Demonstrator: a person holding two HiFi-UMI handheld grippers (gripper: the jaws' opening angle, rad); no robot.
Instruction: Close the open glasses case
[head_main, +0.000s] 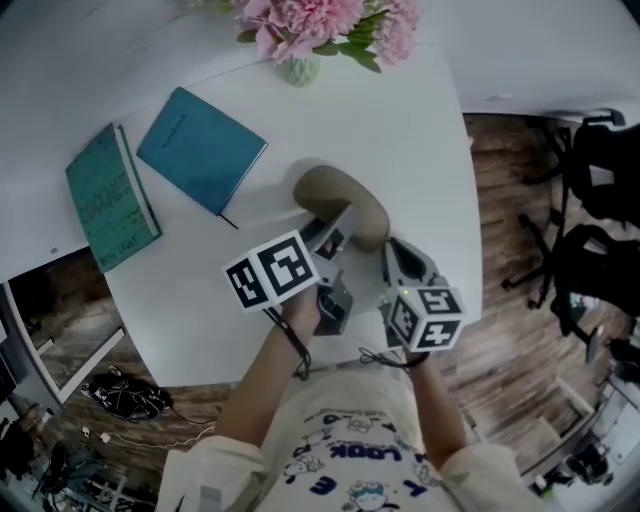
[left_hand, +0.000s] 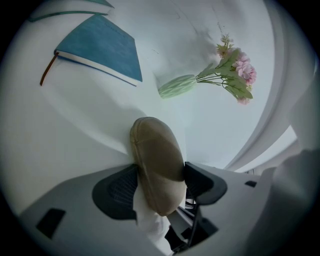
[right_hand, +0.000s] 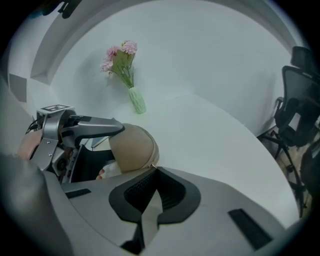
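Glasses case (left_hand: 155, 160) clamped in L tongs (left_hand: 160, 186)

White table (head_main: 420, 140), wooden floor (head_main: 500, 330)

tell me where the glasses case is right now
Head view, centre of the white table: the tan glasses case sits between the left gripper's jaws, right of the blue notebook and nearer than the flower vase.
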